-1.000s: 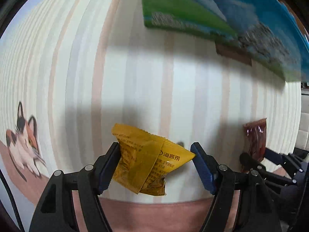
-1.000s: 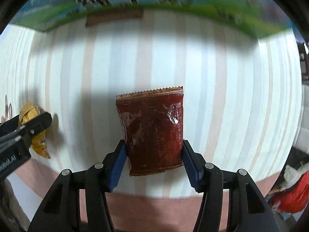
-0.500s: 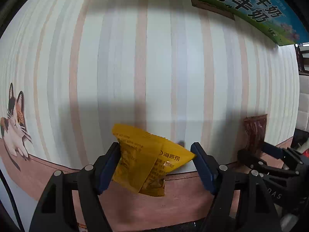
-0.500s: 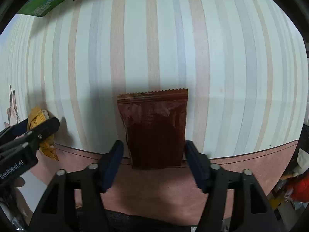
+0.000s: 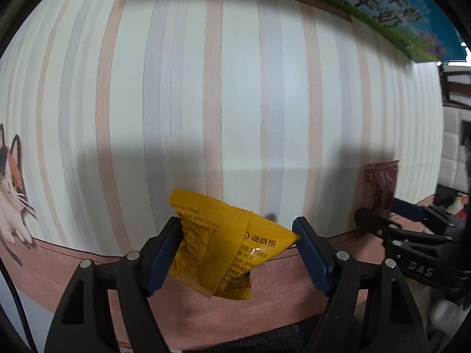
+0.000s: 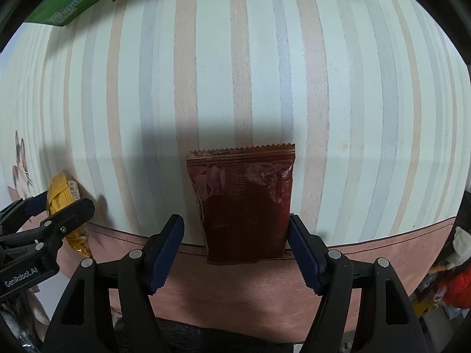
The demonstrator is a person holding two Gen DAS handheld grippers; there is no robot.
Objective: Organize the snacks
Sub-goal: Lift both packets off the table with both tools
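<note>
Yellow packet (image 5: 223, 244) clamped in left claw (image 5: 237, 250), tilted, long axis slanting across the fingers. Red sachet (image 6: 244, 206) upright between the fingers of right claw (image 6: 235, 253); grip uncertain, gap at left pad. Both over striped counter (image 5: 235, 88); carton (image 5: 382, 14) straight ahead, well apart, nearer neither.

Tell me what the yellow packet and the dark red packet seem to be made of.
The yellow packet in the left gripper looks like thin matte plastic film: it creases sharply and has a crimped top seam. The dark red packet between the right gripper fingers looks like glossy, partly see-through plastic: bright glare patches, wrinkles and a zigzag-cut top edge. Foil lining cannot be ruled out.
</note>
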